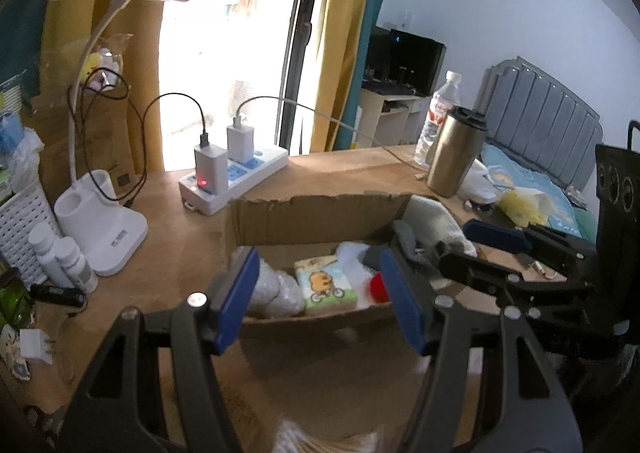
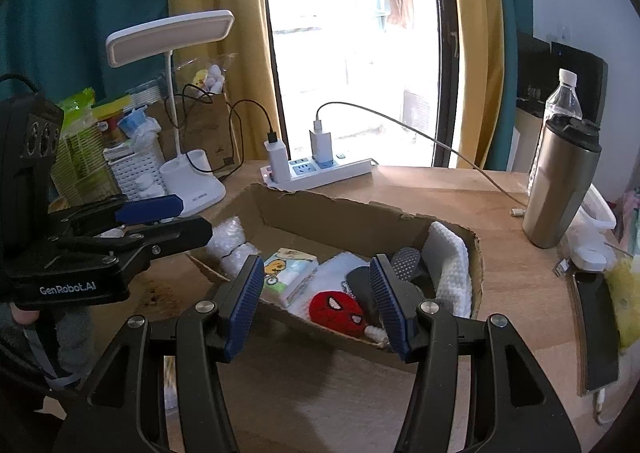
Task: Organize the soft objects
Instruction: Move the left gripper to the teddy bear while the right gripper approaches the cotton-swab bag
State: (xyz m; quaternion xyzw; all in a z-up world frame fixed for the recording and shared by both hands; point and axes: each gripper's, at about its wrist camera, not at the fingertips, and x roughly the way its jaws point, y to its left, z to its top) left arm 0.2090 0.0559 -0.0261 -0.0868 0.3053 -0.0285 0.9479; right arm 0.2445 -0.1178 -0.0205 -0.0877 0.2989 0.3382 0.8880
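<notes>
Both grippers, left (image 1: 320, 297) and right (image 2: 318, 303), hang spread and empty over the near wall of the cardboard box (image 2: 360, 217) mid-desk (image 2: 460, 189), soft items (image 2: 338, 311) inside.

box (image 2: 360, 221): open cardboard, on desk | holds tissue pk (image 2: 290, 273), red plush (image 2: 338, 311), white cloth (image 2: 452, 269)

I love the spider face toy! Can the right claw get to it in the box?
Probably yes. The red spider face toy lies on top near the front wall of the open cardboard box, with nothing covering it. The right claw is open and empty, pointing down right at it.
</notes>
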